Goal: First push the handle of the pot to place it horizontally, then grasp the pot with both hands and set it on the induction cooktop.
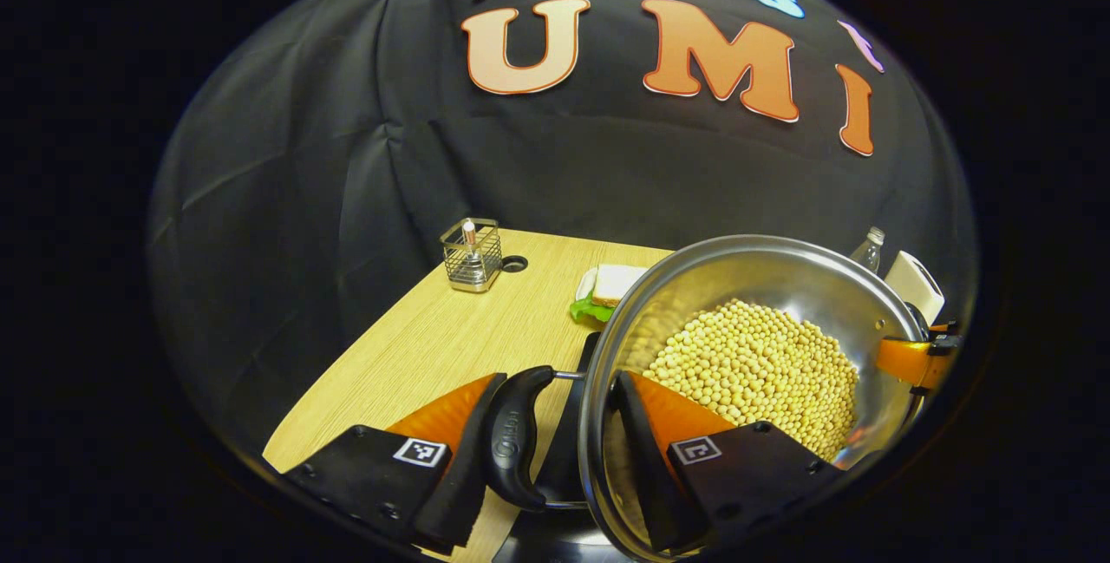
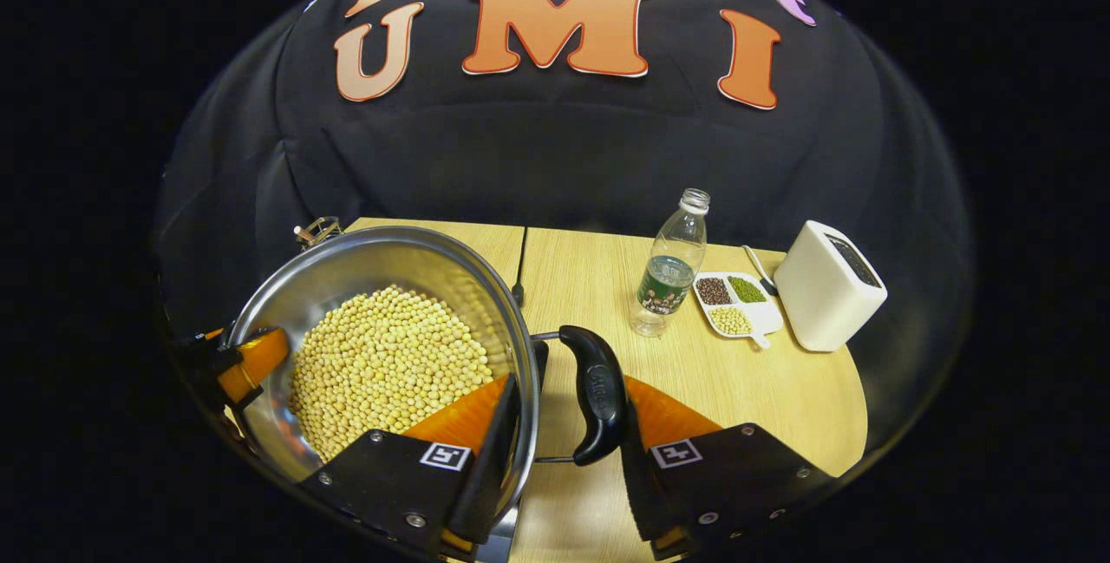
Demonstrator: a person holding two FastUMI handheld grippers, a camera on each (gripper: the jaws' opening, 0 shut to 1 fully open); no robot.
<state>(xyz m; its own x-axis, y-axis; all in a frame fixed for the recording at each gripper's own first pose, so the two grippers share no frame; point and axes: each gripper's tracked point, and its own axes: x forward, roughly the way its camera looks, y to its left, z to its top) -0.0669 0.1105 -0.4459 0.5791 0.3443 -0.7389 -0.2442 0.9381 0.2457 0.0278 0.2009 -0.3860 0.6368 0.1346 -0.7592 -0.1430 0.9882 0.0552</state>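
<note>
Warm overhead light is glaring off the pot's (image 1: pixel 780 272) steel wall; fisheye distortion is bending the counter (image 2: pixel 754 389) edges.

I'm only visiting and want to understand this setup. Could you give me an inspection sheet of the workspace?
Surface: light wooden table.
Job's things: round stainless-steel pot holding yellow soybeans, with black side handles; the flat black surface beneath is probably the induction cooktop.
Clutter: wire basket, sandwich with lettuce, clear plastic bottle, white divided tray of beans, white boxy appliance.
Grippers: left gripper and right gripper each clamp a handle against the rim, one of the fingers inside the pot.
Cables: thin dark line on the table; cable or seam, cannot tell.
Surroundings: black cloth wall.
</note>
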